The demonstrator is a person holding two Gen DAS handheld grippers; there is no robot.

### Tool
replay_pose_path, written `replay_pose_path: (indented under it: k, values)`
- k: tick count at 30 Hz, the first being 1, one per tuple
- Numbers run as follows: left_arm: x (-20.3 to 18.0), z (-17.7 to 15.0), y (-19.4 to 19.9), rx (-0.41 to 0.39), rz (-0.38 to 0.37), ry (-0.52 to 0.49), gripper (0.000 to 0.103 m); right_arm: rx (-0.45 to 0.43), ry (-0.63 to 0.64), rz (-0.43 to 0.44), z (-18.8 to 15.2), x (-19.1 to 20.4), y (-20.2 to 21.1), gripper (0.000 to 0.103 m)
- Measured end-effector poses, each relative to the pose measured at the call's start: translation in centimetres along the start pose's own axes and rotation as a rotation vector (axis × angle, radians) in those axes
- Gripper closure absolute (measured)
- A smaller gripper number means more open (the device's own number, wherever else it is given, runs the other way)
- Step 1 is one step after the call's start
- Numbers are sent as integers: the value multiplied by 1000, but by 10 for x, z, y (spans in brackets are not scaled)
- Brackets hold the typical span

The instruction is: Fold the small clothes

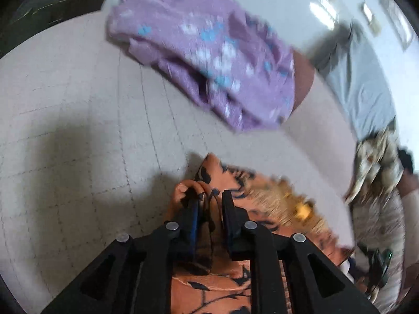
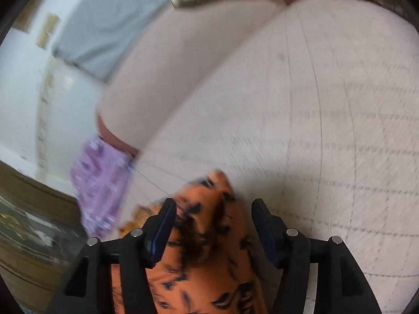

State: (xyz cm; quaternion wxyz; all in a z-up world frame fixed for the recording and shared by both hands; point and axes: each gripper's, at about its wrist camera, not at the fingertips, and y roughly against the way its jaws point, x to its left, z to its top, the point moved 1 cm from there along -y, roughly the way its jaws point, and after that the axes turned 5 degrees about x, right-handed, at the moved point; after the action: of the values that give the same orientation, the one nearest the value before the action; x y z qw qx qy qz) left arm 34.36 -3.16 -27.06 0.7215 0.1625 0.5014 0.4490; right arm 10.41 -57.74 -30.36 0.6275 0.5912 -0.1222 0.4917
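Fingers on the left gripper (image 1: pixel 209 196) are pinched narrow on a bunched fold of the orange top (image 1: pixel 230 282); right gripper (image 2: pixel 213 205) has its fingers spread wide, the top (image 2: pixel 209 248) lying between them on the quilted bed (image 2: pixel 327 117); purple garment (image 1: pixel 204 52) sits further off; pretty blurry all round.

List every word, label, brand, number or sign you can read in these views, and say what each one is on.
None can be read.
The orange garment carries only a dark leaf pattern, no lettering.
The purple garment carries only blue and white flowers.
The small plates on the wall are too blurred to tell whether they bear any text.
The quilted surface shows only stitch lines.
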Motion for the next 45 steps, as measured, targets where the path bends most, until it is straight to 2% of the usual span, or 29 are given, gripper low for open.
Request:
replay_pose_path:
  k: [2, 3, 4, 6, 7, 8, 9, 10, 12, 15, 18, 20, 23, 25, 28, 31, 35, 37, 40, 43, 45]
  values:
    - [-4, -1, 25, -88, -5, 25, 70, -105, 45, 36, -1, 13, 25, 29]
    - [-11, -4, 47, -161, 9, 20, 53, -125, 78, 37, -6, 20, 33, 29]
    - [-18, -8, 63, -209, 25, 9, 40, -121, 123, 46, -12, 31, 37, 29]
    - [-35, -21, 86, -258, 76, -28, 33, -39, 253, 67, -34, 60, 34, 32]
    - [-43, -29, 91, -248, 93, -56, 32, -2, 322, 57, -48, 76, 29, 33]
    - [-50, -37, 93, -224, 113, -80, 32, 34, 398, 45, -65, 93, 22, 42]
    - [-57, -51, 90, -178, 157, -112, 32, 85, 482, 35, -86, 111, 12, 58]
    - [-61, -61, 86, -151, 185, -135, 32, 133, 548, 23, -105, 126, 1, 65]
    - [-61, -83, 73, -92, 240, -172, 32, 222, 665, 5, -146, 152, -22, 68]
    - [-50, -100, 42, 54, 291, -194, 33, 308, 759, -15, -194, 167, -50, 69]
    - [-46, -96, 43, 42, 290, -215, 33, 371, 798, -40, -216, 177, -80, 70]
    - [-42, -89, 39, 42, 294, -217, 33, 392, 790, -76, -217, 180, -106, 69]
    - [-32, -74, 26, 47, 291, -168, 33, 338, 748, -73, -196, 195, -139, 71]
    - [-27, -62, 18, 35, 286, -134, 33, 286, 701, -104, -171, 206, -162, 71]
    - [-24, -55, 20, 9, 289, -100, 33, 199, 576, -107, -127, 217, -184, 71]
    - [-21, -46, 32, -16, 248, -77, 33, 86, 475, -83, -97, 216, -171, 71]
    - [-17, -41, 40, -46, 271, -68, 33, 46, 546, -111, -95, 205, -133, 70]
    - [-13, -41, 45, -50, 273, -43, 33, 75, 551, -117, -98, 190, -114, 69]
    - [-9, -39, 61, -120, 266, -17, 33, 154, 586, -82, -117, 186, -101, 67]
    - [-7, -33, 76, -175, 255, -3, 33, 281, 672, 1, -159, 201, -104, 67]
    - [-2, -29, 81, -192, 227, 26, 33, 370, 770, 14, -196, 221, -118, 67]
